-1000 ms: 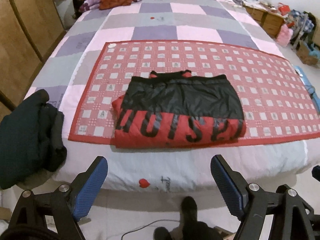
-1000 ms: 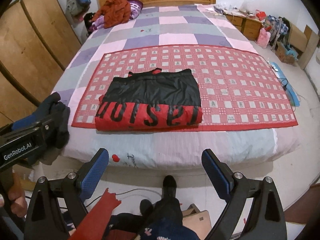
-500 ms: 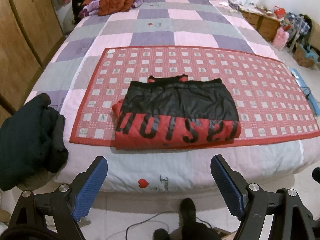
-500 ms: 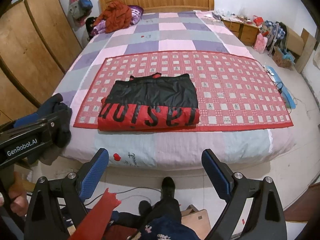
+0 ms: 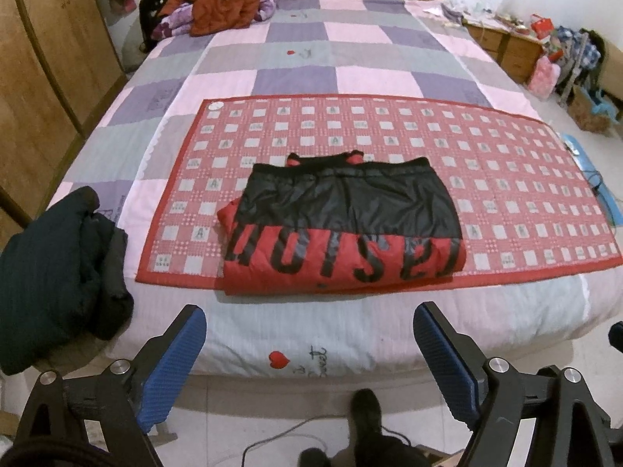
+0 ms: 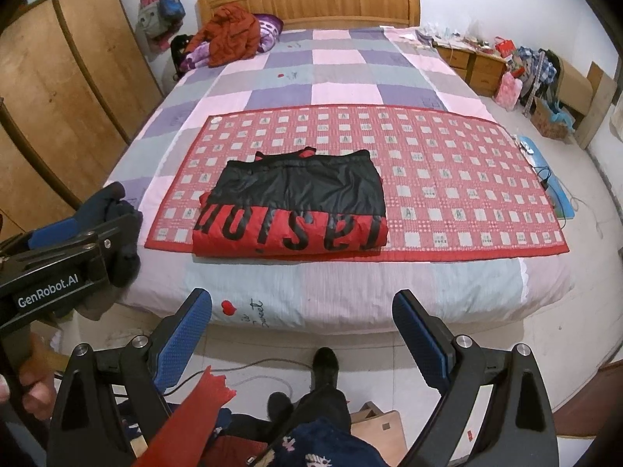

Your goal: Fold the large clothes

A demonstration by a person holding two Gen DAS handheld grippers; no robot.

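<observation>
A folded red and black padded jacket [image 5: 342, 229] lies on a red and white checked mat [image 5: 506, 179] spread across the near half of a bed with a pink, purple and grey patchwork quilt [image 5: 296, 78]. The folded bundle is a wide rectangle, its long axis running left to right across the bed, parallel to the mat's near edge, which its front fold just overlaps. The black half faces the wooden headboard [image 6: 311, 4]; the red band faces the bed's foot. Large black letters run along that red band, upside down from both cameras and partly hidden by the fold; in the right wrist view they seem to read "fasion", though the end letters are cut off. Small red tabs peek out at the far black edge.

The left gripper [image 5: 309, 344] hangs over the foot of the bed with its blue-padded jaws spread wide and nothing between them; its black frame carries the words "GenRobot.AI" in the right wrist view. The right gripper [image 6: 301, 329] is likewise wide apart and empty, above the floor. On the quilt's front edge a red heart [image 5: 278, 359] sits beside cursive writing that ends in "Sweet". A dark green heap of clothing [image 5: 54, 272] lies on the bed's near left corner, well apart from the jacket.
</observation>
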